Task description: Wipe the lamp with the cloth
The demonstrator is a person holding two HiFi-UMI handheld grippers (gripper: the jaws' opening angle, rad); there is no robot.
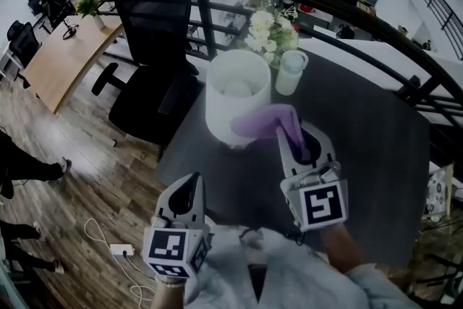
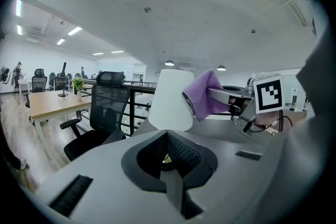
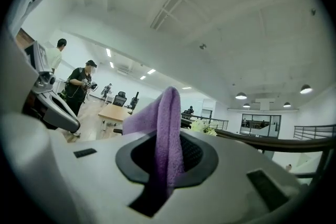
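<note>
Count: one lamp (image 1: 237, 94) with a white shade, one purple cloth (image 1: 266, 119), one pale glass (image 1: 291, 72), one bunch of white flowers (image 1: 269, 29), all on one dark desk (image 1: 376, 148). One black office chair (image 1: 155, 47) stands beside the desk's left edge, with a dark railing (image 1: 340, 7) behind.

Lamp position: far-left part of the desk, upright. The glass is just beside it to the right, and the flowers are behind both.

Right tongs (image 1: 288, 135): reach out over the desk, pointing forward at the lamp's lower right side, marker cube facing up. The right gripper view shows its jaws clamped on a fold of the cloth, which rises out of the tips. In the head view and the left gripper view, the free end of the cloth lies against the right side of the shade.

Left tongs (image 1: 194, 181): held low, close to the person's body at the near-left corner of the desk, aimed forward toward the lamp. Jaws are closed together with nothing between them. They are well apart from the lamp.
</note>
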